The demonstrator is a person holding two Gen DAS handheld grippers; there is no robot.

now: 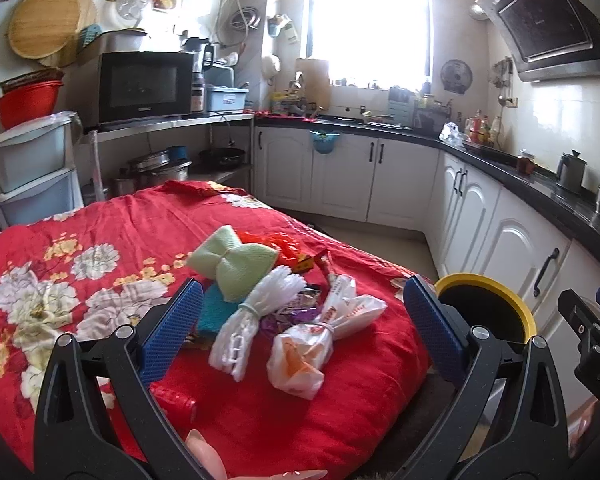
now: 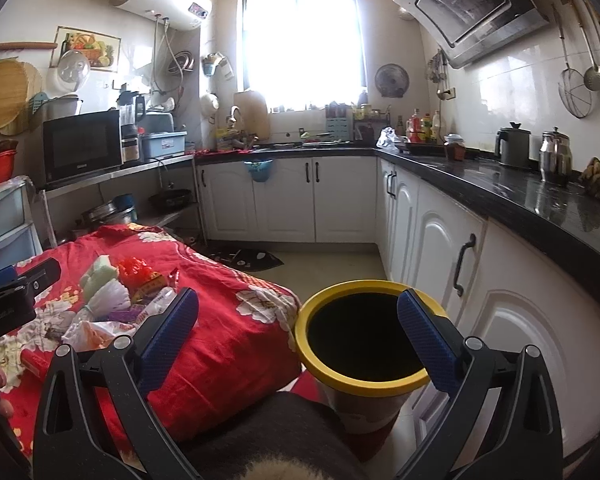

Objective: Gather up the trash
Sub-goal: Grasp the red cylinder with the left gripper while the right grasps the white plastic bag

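A table is covered by a red floral cloth, and a heap of trash is piled on it toward the side nearest the bin. A yellow-rimmed bin, with a dark interior, is set on the floor just beside the table. In the heap, a green bow-shaped sponge is seen farthest back, a white tied plastic bundle in front of it, and an orange-and-white knotted bag beside that. The left gripper is held over the heap with its jaws spread wide, nothing between them. The right gripper is likewise held wide apart and empty, above the bin.
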